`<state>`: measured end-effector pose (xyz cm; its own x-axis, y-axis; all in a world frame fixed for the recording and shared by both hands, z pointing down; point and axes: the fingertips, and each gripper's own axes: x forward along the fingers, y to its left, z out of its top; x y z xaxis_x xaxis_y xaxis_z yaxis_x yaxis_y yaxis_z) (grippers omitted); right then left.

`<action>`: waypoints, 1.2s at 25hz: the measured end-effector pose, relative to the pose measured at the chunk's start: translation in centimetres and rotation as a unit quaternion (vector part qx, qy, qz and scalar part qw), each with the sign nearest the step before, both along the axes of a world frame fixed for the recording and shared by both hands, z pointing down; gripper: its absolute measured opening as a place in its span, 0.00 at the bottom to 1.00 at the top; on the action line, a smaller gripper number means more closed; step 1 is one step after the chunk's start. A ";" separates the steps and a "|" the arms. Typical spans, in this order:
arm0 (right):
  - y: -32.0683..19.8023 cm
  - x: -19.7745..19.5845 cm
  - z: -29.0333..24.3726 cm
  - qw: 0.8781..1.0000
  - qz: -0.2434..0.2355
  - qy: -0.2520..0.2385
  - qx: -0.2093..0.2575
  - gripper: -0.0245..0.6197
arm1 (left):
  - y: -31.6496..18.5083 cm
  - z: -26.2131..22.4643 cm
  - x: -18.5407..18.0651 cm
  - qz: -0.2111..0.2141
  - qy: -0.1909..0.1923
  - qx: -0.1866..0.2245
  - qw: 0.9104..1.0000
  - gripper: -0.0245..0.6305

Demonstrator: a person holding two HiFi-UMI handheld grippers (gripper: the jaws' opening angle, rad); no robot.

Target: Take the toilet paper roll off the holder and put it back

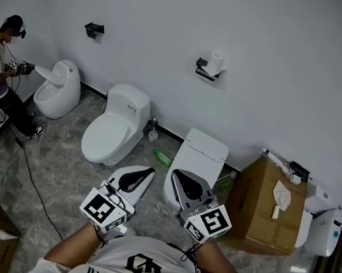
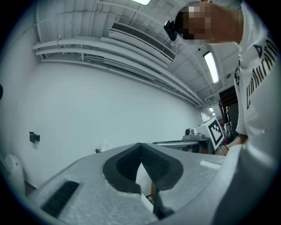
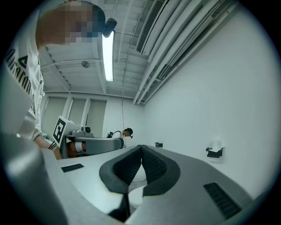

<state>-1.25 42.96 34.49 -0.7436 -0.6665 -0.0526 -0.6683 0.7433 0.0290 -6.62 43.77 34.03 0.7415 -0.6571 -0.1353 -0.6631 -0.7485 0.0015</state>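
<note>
**Toilet paper roll (image 1: 216, 61) sits on its holder (image 1: 202, 71)**

The left tool (image 1: 150, 172) and right tool (image 1: 175, 173), far from the holder, are clenched on nothing. The roll looks light and squashy, so pinch its sides gently.

I see the white toilet paper roll (image 1: 217, 62) upright on its black holder (image 1: 203, 71), far wall.
</note>
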 end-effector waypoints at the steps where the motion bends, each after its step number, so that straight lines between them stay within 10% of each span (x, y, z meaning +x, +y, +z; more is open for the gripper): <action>1: -0.4 -0.6 0.0 1.000 0.002 -0.002 -0.001 0.06 | -0.3 0.0 -0.6 0.004 -0.003 0.001 1.000 0.06; 20: -13.8 -3.7 2.5 0.999 0.015 -0.020 -0.025 0.06 | -11.5 2.6 -6.8 -0.022 -0.022 -0.022 0.999 0.06; 30: -24.7 -0.1 3.5 0.999 0.029 -0.013 -0.037 0.06 | -23.2 3.1 -3.6 -0.008 -0.014 -0.024 1.000 0.06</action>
<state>-1.38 18.22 37.97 -0.7032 -0.7107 -0.0200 -0.7096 0.7033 -0.0427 -10.26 20.60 37.15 0.7336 -0.6744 -0.0832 -0.6756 -0.7371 0.0184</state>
